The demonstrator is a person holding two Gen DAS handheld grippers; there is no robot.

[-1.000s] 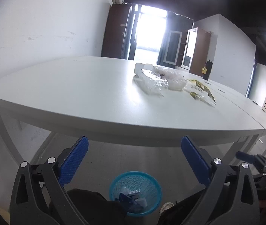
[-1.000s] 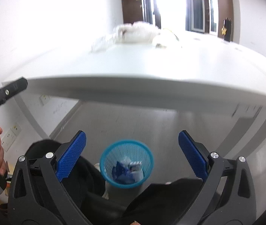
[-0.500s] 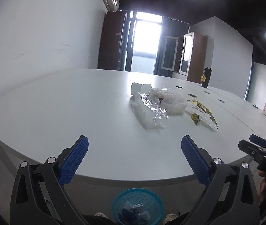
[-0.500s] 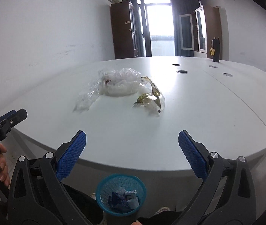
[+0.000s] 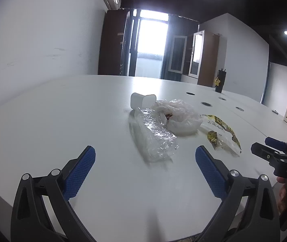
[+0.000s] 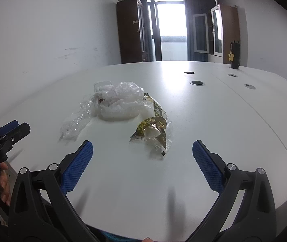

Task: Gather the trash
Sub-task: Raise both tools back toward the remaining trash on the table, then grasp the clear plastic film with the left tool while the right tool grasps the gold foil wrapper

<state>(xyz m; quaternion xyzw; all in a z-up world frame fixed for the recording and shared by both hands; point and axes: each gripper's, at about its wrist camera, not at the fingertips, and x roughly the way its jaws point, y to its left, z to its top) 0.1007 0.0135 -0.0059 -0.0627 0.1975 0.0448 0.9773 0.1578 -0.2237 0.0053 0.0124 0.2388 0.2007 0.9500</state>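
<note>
White cup (image 5: 142,101) on side, interior unseen; both grippers open.

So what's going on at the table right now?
A person holds a gripper in each hand over the white table, and both are open and empty. The left gripper faces the crumpled clear plastic wrap; the right gripper faces the yellow-and-gold snack wrapper. A white plastic bag and a white cup lying on its side sit behind them. Nothing on the table is picked up yet.
</note>
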